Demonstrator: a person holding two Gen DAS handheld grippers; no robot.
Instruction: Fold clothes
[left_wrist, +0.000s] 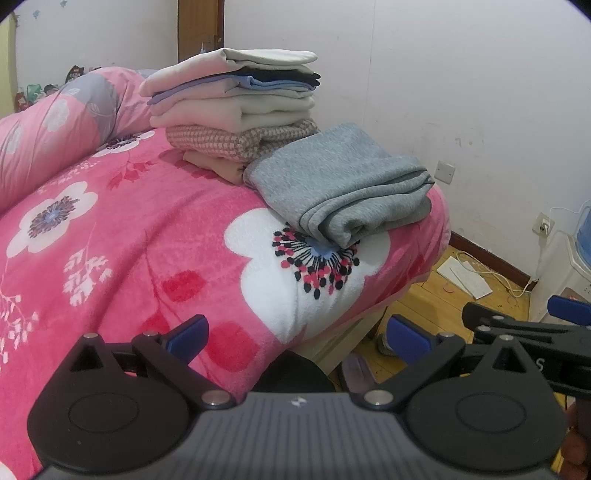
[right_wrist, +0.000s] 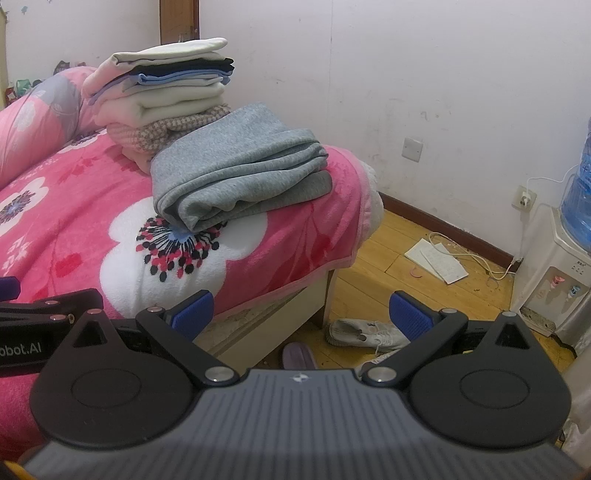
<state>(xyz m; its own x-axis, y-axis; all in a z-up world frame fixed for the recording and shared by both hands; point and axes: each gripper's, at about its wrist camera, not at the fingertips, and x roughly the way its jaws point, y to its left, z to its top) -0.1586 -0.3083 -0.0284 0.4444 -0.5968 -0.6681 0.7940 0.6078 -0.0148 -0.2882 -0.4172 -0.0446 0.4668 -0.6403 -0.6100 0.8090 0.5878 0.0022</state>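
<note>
A folded grey garment (left_wrist: 340, 184) (right_wrist: 240, 168) lies on the pink flowered blanket (left_wrist: 129, 240) (right_wrist: 74, 221) near the bed's corner. Behind it rises a stack of folded clothes (left_wrist: 236, 103) (right_wrist: 166, 96) in cream, blue, black and checked pink. My left gripper (left_wrist: 297, 338) is open and holds nothing, hanging over the bed's near edge, well short of the grey garment. My right gripper (right_wrist: 301, 317) is also open and holds nothing, off the bed's corner above the floor. The right gripper's blue tip shows in the left wrist view (left_wrist: 569, 306), and the left gripper's body in the right wrist view (right_wrist: 37, 325).
A rolled pink quilt (left_wrist: 55, 122) lies along the bed's far left. On the wooden floor (right_wrist: 388, 266) are white shoes (right_wrist: 365, 334), a purple slipper (right_wrist: 299, 356), papers (right_wrist: 436, 260) and a cable. A water dispenser (right_wrist: 554, 273) stands against the wall on the right.
</note>
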